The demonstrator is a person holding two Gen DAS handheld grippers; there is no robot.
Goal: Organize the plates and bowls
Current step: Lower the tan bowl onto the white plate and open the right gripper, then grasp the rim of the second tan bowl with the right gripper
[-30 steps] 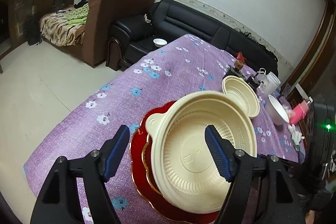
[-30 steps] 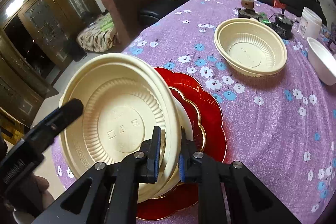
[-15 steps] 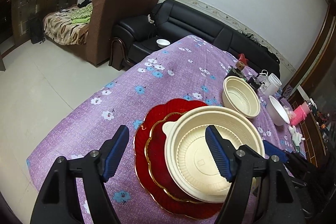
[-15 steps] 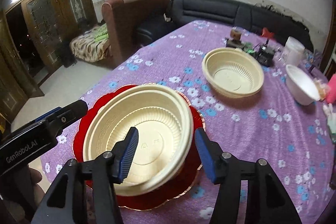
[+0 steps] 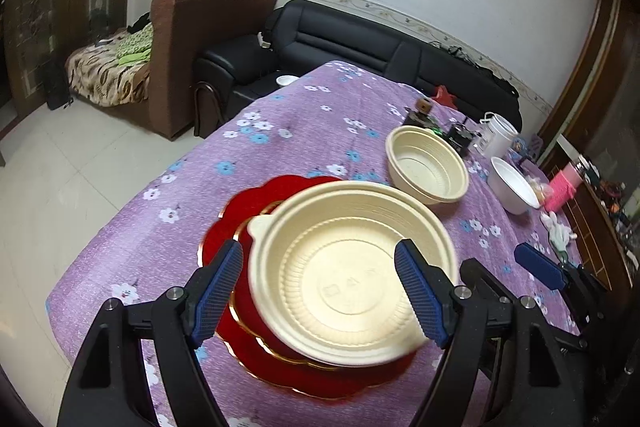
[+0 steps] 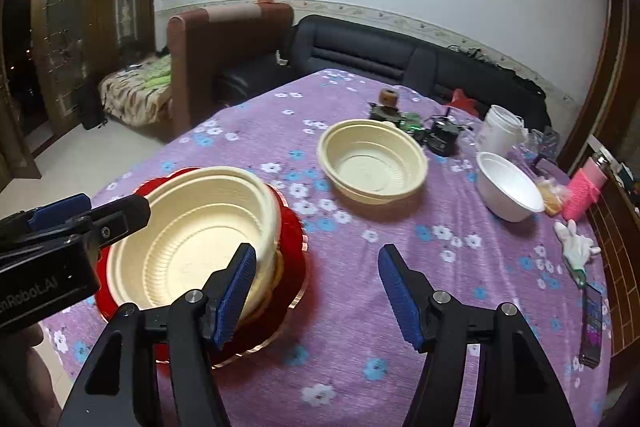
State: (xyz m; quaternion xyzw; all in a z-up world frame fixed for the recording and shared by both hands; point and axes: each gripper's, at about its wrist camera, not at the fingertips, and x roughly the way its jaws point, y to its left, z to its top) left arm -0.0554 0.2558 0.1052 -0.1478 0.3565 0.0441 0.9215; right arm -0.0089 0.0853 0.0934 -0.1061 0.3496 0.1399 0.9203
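Cream bowl in your left wrist view sits on the red plates on the purple-clothed counter, framed by your left hand-held gripper, whose jaws are spread and opening without pressing it. In your right wrist view, your right hand-held gripper is opening too, nothing between its jaws, the left pad just beside that bowl's rim; a second cream bowl stands well apart.

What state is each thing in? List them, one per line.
Near bowl: upright, empty, resting on the red plates.
Red plates: stacked, flat on the table.
Far bowl: upright, empty, alone on the cloth.
White bowl: upright, tilted slightly.
Left gripper: jaws opening, gripping nothing.
Right gripper: jaws opening, nothing between them.
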